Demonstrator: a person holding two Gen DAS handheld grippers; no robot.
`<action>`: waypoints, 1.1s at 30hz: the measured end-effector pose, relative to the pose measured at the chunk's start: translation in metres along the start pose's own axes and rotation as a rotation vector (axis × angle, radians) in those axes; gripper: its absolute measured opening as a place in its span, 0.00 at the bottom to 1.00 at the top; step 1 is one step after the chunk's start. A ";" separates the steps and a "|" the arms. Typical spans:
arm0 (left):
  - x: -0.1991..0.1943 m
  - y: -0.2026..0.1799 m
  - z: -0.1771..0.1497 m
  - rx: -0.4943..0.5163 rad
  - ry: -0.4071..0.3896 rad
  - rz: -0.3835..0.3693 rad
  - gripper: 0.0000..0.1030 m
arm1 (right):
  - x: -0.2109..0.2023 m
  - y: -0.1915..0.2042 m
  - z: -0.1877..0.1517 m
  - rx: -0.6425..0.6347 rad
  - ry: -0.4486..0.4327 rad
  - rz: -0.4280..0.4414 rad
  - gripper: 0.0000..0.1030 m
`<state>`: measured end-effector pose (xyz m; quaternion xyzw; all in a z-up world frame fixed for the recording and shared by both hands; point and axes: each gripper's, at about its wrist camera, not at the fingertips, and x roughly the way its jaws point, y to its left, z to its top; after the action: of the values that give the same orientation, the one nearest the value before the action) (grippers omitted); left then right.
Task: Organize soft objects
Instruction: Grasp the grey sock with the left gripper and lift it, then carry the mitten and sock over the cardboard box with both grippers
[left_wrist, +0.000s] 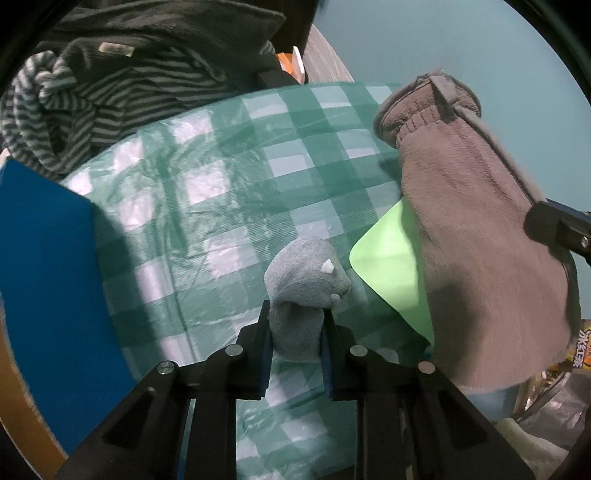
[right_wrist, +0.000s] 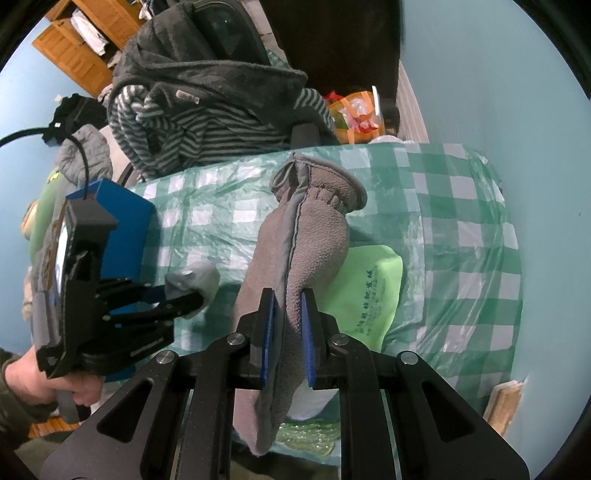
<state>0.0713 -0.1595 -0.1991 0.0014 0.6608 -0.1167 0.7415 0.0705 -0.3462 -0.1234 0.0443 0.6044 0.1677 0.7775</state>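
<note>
We keep the checked bench (right_wrist: 461, 229) half bare, probably as sorting room. Over it our right tongs (right_wrist: 287, 334) are clamped on the brown fleece mitten (right_wrist: 306, 240), which hangs free, cuff outermost. Beside it, our left tongs (left_wrist: 297, 334) pinch the small grey sock bundle (left_wrist: 304, 280), its bulk bulging beyond the tips.

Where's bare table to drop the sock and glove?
Free: checked cloth beyond the green bag, and the strip between blue box and glove. Crowded: striped clothes along the far edge. Left gripper grips the sock; right gripper the glove.
</note>
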 end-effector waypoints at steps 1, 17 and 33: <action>-0.004 0.001 -0.001 -0.003 -0.007 0.001 0.21 | -0.003 0.002 0.001 -0.003 -0.005 0.002 0.12; -0.070 0.024 -0.023 -0.073 -0.109 -0.007 0.21 | -0.023 0.035 0.012 -0.054 -0.043 0.020 0.12; -0.124 0.057 -0.050 -0.119 -0.176 0.010 0.21 | -0.042 0.089 0.026 -0.127 -0.067 0.071 0.12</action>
<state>0.0201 -0.0747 -0.0924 -0.0496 0.5989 -0.0732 0.7959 0.0675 -0.2719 -0.0538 0.0218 0.5640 0.2317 0.7923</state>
